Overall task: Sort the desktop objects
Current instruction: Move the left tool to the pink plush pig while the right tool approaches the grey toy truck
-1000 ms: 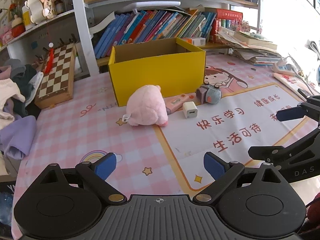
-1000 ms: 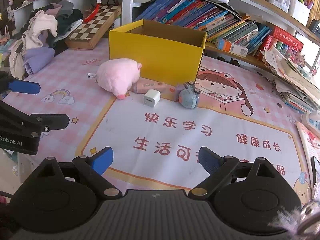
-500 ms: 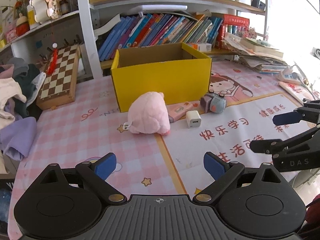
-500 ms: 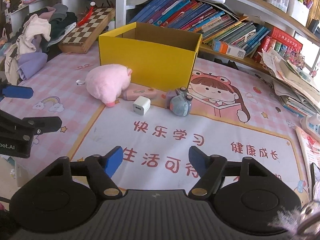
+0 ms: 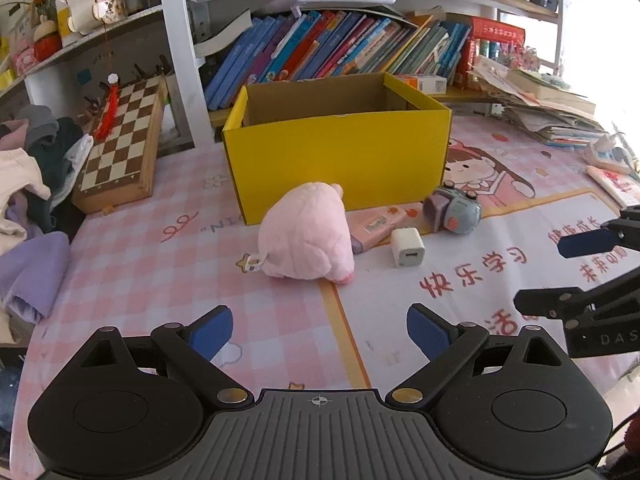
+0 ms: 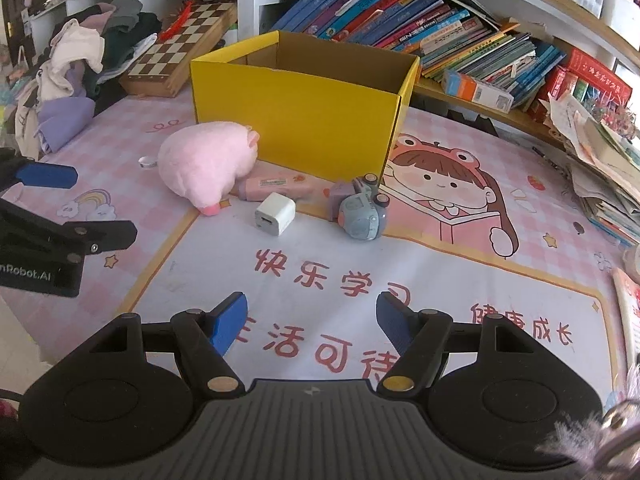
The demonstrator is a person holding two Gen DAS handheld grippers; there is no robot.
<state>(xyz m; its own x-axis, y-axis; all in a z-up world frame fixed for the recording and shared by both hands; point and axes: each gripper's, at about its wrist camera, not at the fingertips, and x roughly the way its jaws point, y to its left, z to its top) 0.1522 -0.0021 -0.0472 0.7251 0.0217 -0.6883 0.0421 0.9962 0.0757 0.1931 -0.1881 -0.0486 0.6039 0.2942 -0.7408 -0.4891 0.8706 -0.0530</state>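
An open yellow box (image 5: 336,160) (image 6: 296,116) stands on the pink desk mat. In front of it lie a pink plush pig (image 5: 306,238) (image 6: 204,164), a pink case (image 5: 376,224) (image 6: 276,189), a white charger cube (image 5: 407,247) (image 6: 275,214) and a grey-blue toy camera (image 5: 454,209) (image 6: 360,212). My left gripper (image 5: 318,334) is open and empty, short of the pig. My right gripper (image 6: 312,322) is open and empty, short of the charger. Each gripper shows at the edge of the other's view.
A chessboard (image 5: 120,148) leans at the back left beside a pile of clothes (image 5: 28,184). Bookshelves (image 5: 340,52) run behind the box. Stacked papers (image 5: 552,116) and a power strip (image 5: 608,156) lie at the right.
Both grippers have moved forward toward the objects, which look larger now. The right gripper's fingers have narrowed a little. Nothing was picked up.
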